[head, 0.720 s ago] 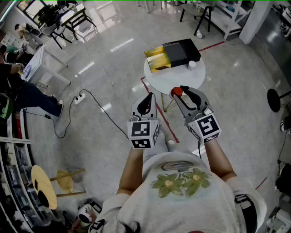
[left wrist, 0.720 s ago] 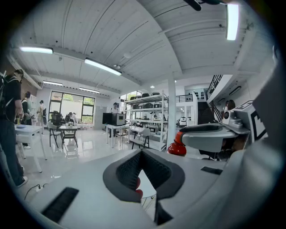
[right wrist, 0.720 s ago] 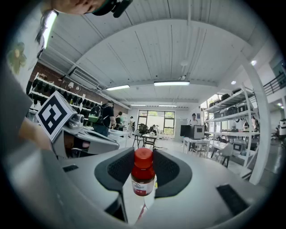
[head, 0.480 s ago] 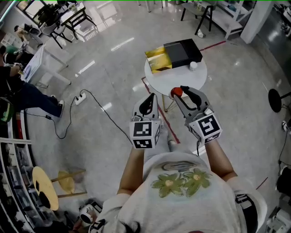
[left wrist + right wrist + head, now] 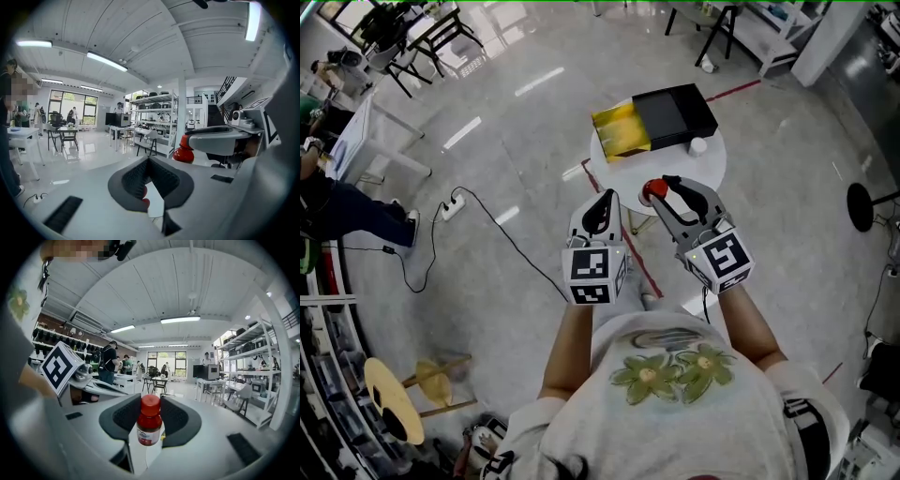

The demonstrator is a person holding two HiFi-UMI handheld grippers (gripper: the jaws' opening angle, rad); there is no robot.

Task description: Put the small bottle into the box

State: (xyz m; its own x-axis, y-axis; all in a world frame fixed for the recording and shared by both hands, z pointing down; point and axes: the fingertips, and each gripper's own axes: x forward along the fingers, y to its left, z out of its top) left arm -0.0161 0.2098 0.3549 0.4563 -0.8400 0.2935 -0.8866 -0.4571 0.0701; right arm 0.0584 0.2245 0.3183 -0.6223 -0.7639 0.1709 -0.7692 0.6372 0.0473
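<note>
We now stand nearer the bench [image 5: 698,171] and box [image 5: 675,111], right gripper [image 5: 664,187] fingers clamping the small bottle [image 5: 149,422], left gripper [image 5: 602,202] fingers closed, empty.

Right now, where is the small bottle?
Right of centre in the head view, the small bottle is clamped in the right gripper jaws, by the near edge of the round table carrying the box.

Legible text: none that I can read.
- Small bottle [image 5: 150,423], between the jaws of my right gripper [image 5: 150,414]: a white label [image 5: 147,436] with a small dark emblem and fine print, too small to read.
- Right marker cube [image 5: 721,262] and left marker cube [image 5: 592,276]: black-and-white square code patterns, no letters or figures.
- My shirt [image 5: 675,403]: a flower motif, no words.
</note>
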